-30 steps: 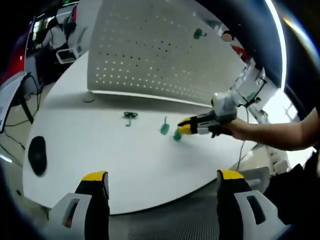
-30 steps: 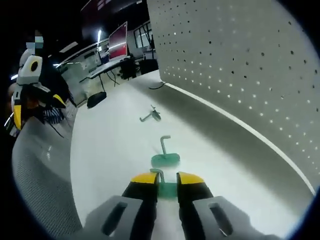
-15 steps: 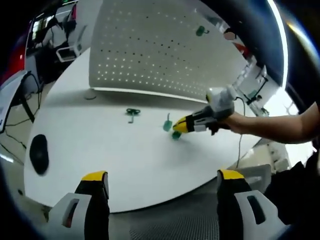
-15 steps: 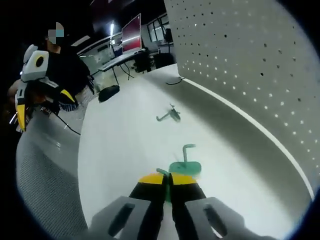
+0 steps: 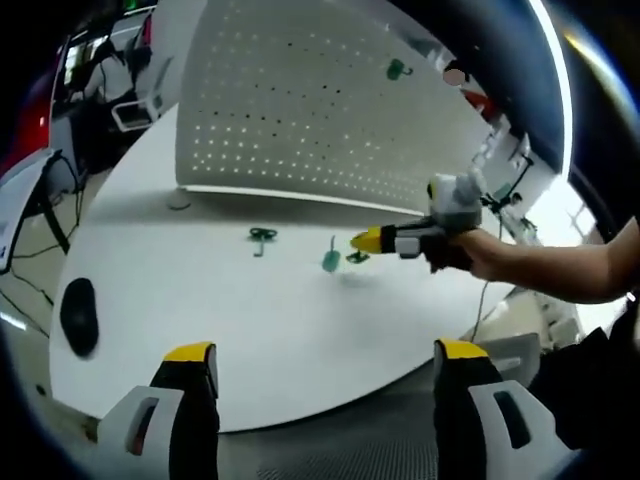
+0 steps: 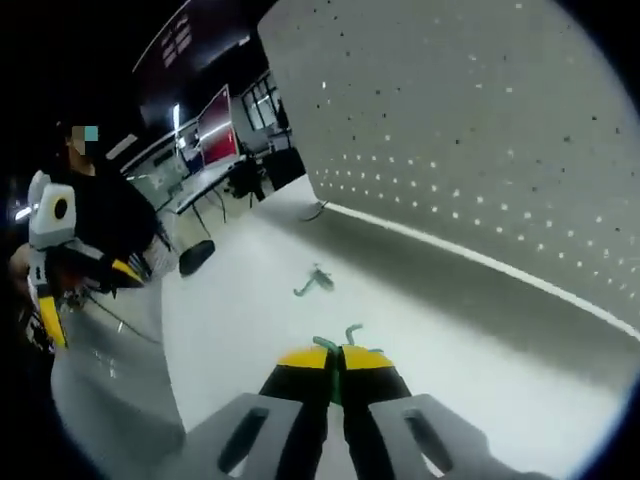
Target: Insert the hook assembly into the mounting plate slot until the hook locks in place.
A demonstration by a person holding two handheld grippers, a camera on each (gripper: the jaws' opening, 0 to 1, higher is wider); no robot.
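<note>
Since a second ago the right gripper (image 5: 368, 240) has clenched on a green hook (image 5: 357, 257) and lifted it off the white table (image 5: 200, 320). The hook's tip pokes above the closed yellow jaws (image 6: 337, 358). The left gripper (image 5: 325, 365) hangs released. The left gripper view adds a second hook (image 5: 331, 259) near the pegboard (image 5: 300, 100).

1. The white worktop (image 5: 200, 330) lies bare across the near half — open passage from 6 toward 12 o'clock in the left gripper view.
2. Midway, two green hooks (image 5: 331, 260) (image 5: 261, 236) lie loose, well apart.
3. The upright pegboard (image 5: 300, 100) walls off 12 o'clock — a black mouse (image 5: 77, 315) sits at 9.
</note>
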